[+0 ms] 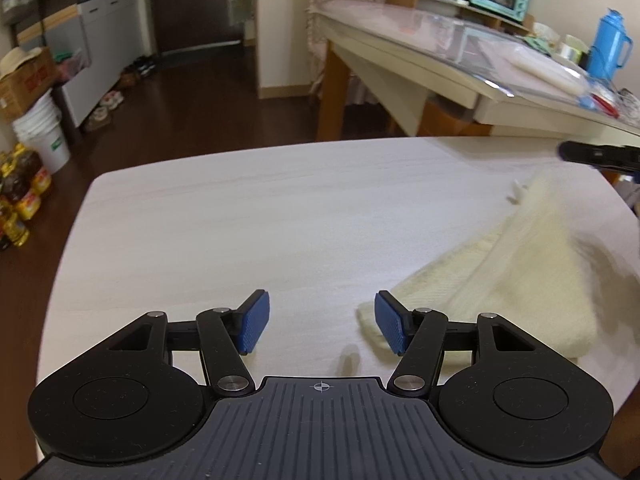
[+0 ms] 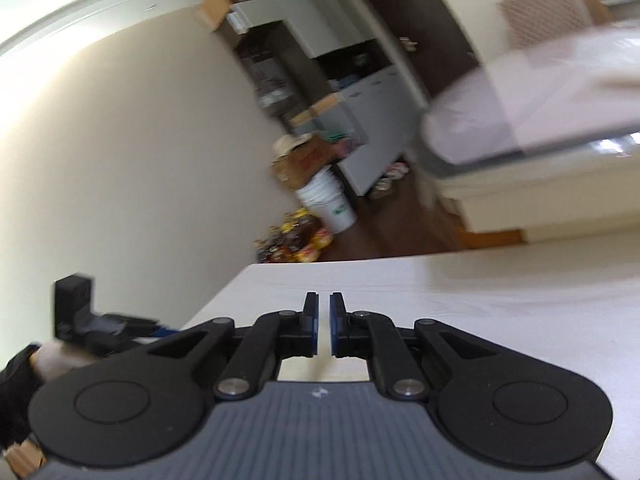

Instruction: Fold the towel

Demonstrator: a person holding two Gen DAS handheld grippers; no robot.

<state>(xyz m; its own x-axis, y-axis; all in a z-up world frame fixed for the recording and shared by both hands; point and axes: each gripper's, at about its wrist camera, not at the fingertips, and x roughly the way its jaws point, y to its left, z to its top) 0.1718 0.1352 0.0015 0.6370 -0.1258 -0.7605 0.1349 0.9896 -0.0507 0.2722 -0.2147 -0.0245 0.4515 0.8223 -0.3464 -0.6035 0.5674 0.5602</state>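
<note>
A pale table (image 1: 224,224) filled most of the left wrist view. On its right side lay the cream towel (image 1: 516,280), one part lifted in a blurred slope toward the black tip of the right gripper (image 1: 596,156) at the picture's right edge; whether that tip held the cloth could not be told. The left gripper (image 1: 322,322) hovered over bare tabletop, its blue pads (image 1: 254,322) spread apart with nothing between them, the right one just before the towel's near corner. In the right wrist view, the right gripper's jaws stood nearly together, no cloth visible in the slit.
</note>
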